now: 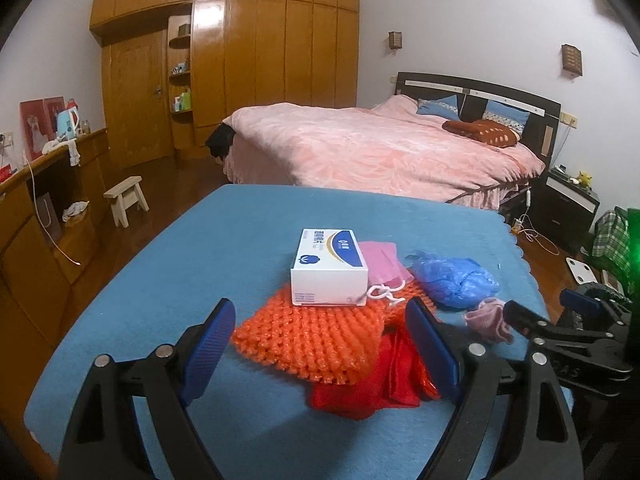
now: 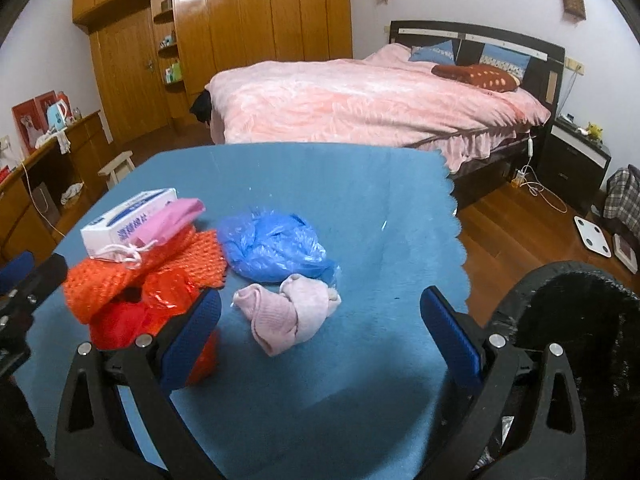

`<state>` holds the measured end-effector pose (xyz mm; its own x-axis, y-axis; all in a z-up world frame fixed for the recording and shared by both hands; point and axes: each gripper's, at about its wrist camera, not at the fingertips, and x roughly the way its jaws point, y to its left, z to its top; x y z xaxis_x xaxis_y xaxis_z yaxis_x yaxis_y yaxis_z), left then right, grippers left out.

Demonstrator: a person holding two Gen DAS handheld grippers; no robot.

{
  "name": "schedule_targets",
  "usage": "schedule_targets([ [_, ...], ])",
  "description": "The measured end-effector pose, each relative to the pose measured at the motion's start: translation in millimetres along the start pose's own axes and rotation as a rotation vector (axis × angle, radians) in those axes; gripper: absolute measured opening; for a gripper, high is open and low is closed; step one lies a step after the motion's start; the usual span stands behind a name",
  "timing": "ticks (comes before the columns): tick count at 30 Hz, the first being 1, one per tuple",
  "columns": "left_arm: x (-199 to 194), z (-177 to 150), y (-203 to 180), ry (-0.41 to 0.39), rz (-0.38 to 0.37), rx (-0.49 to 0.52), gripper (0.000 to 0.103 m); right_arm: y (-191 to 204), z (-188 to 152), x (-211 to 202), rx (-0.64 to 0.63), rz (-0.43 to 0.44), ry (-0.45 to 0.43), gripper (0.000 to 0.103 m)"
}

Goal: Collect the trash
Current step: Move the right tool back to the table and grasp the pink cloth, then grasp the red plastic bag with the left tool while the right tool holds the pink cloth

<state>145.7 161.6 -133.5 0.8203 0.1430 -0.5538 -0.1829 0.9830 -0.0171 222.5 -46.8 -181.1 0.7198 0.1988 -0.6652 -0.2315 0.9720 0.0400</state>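
On the blue table cover (image 1: 200, 248) lies a pile: a white box (image 1: 329, 266), a pink mask (image 1: 384, 264) with white loops, orange foam netting (image 1: 312, 336), a red plastic bag (image 1: 372, 384), a crumpled blue plastic bag (image 1: 454, 280) and a pale pink sock (image 1: 488, 320). My left gripper (image 1: 320, 340) is open, its fingers on either side of the orange netting and red bag. My right gripper (image 2: 320, 316) is open, just in front of the pink sock (image 2: 286, 314), with the blue bag (image 2: 276, 248) behind it. The box (image 2: 128, 220) and netting (image 2: 132, 272) lie to its left.
A black bin or bag opening (image 2: 576, 320) sits at the table's right near corner. Beyond the table stand a bed with a pink cover (image 1: 380, 144), a wooden wardrobe (image 1: 240, 60), a small stool (image 1: 126, 198) and a desk (image 1: 48, 200) on the left.
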Motion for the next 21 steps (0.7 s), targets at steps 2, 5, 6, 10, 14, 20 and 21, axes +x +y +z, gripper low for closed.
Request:
schedule_targets([
  [2, 2, 0, 1, 0.001, 0.002, 0.000, 0.085, 1, 0, 8, -0.003, 0.000, 0.013, 0.097],
  [5, 6, 0, 5, 0.007, 0.002, -0.009, 0.085, 3, -1, 16, -0.004, 0.004, 0.033, 0.093],
  [6, 8, -1, 6, 0.009, 0.002, -0.013, 0.085, 4, -1, 19, -0.004, 0.008, 0.044, 0.093],
  [10, 11, -1, 4, 0.016, -0.003, -0.016, 0.085, 4, -1, 30, -0.007, 0.025, 0.090, 0.078],
  [14, 11, -3, 3, 0.019, -0.009, -0.014, 0.085, 7, -3, 35, -0.017, 0.050, 0.119, 0.061],
  [20, 5, -4, 2, 0.014, -0.015, -0.006, 0.085, 10, -5, 34, -0.030, 0.109, 0.139, 0.038],
  [21, 4, -4, 1, 0.014, -0.016, -0.004, 0.085, 10, -5, 33, -0.031, 0.110, 0.137, 0.038],
])
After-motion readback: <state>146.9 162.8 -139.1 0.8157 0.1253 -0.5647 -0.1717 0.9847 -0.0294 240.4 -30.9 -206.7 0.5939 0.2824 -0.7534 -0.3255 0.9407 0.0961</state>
